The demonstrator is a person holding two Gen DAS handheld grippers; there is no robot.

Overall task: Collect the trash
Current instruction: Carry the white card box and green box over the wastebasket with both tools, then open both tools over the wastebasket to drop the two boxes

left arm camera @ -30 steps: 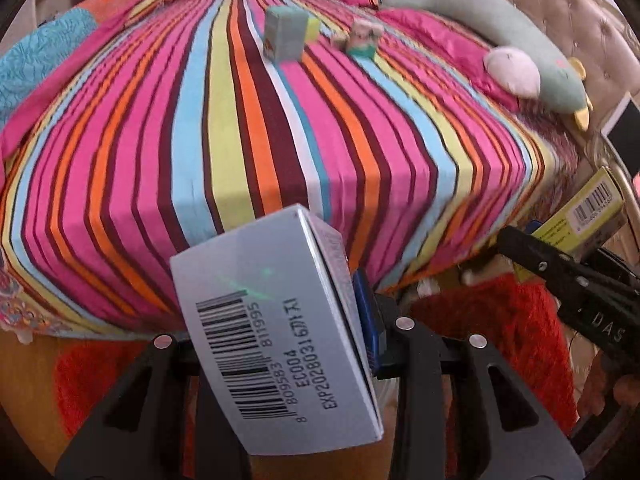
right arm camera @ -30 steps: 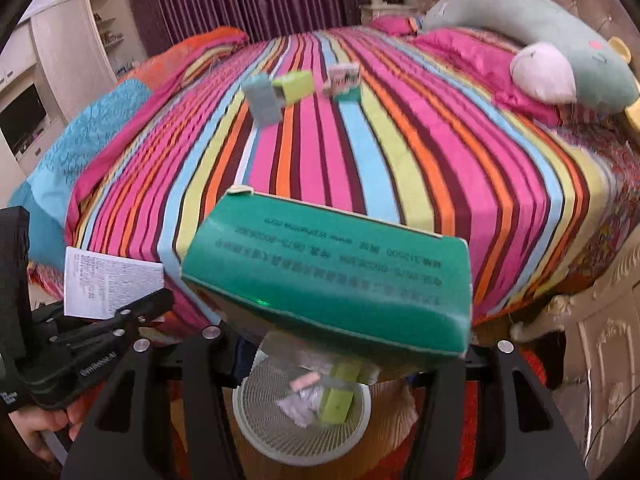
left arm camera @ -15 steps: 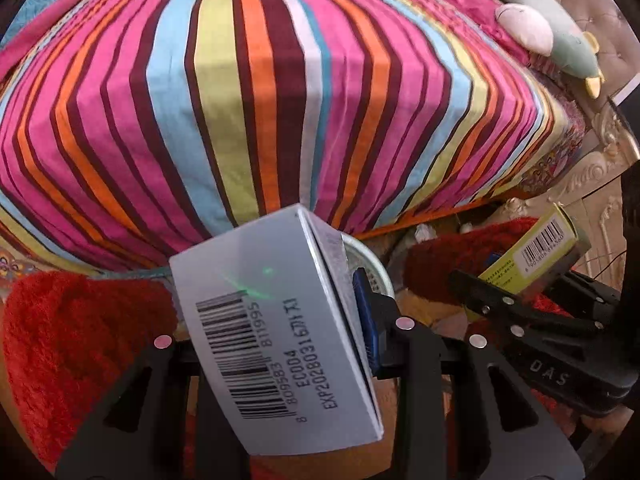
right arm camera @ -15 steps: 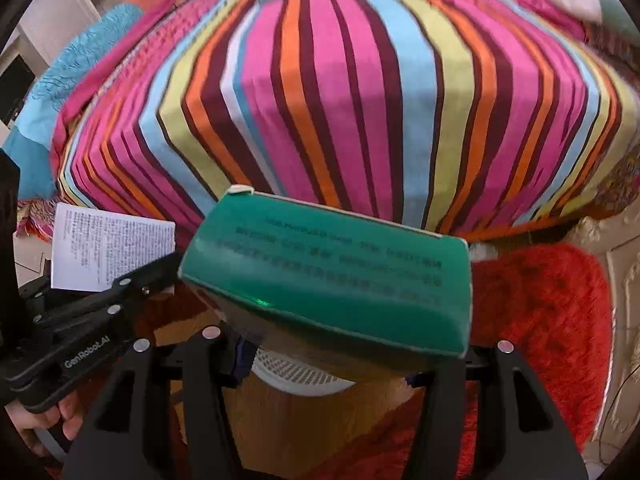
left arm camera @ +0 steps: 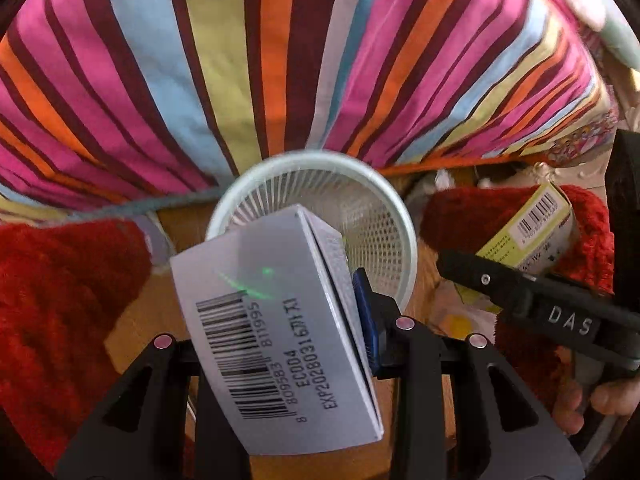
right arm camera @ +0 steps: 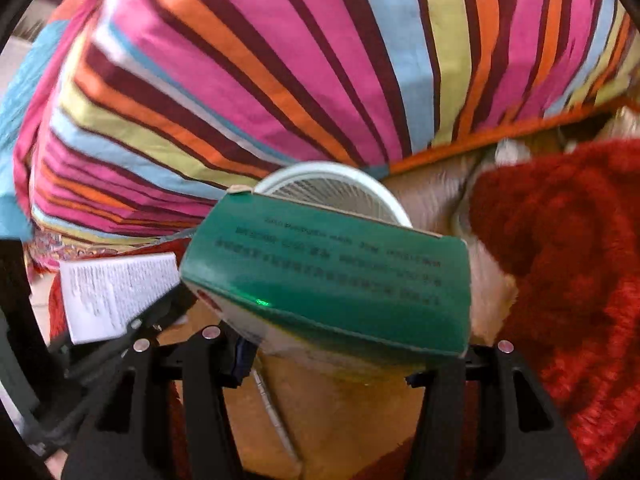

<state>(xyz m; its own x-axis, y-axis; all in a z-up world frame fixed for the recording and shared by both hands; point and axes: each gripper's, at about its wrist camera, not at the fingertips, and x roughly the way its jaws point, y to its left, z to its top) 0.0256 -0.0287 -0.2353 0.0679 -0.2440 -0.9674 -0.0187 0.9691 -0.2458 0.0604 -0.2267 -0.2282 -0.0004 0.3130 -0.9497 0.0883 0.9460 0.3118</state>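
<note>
Moved: both my hands dropped from bed height; basket point(left arm camera: 312, 216) now fills both views.
Left gripper point(left arm camera: 280, 344): pinching white box point(left arm camera: 276, 320) above basket rim.
Right gripper point(right arm camera: 340, 352): clamped on green box point(right arm camera: 332, 276), basket mostly hidden behind it.
Meaning: probably near release.

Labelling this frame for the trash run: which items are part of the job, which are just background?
Job: white barcode box in left gripper; green box in right gripper; white mesh bin.

Background: striped bedspread; red rug; plush toy.
</note>
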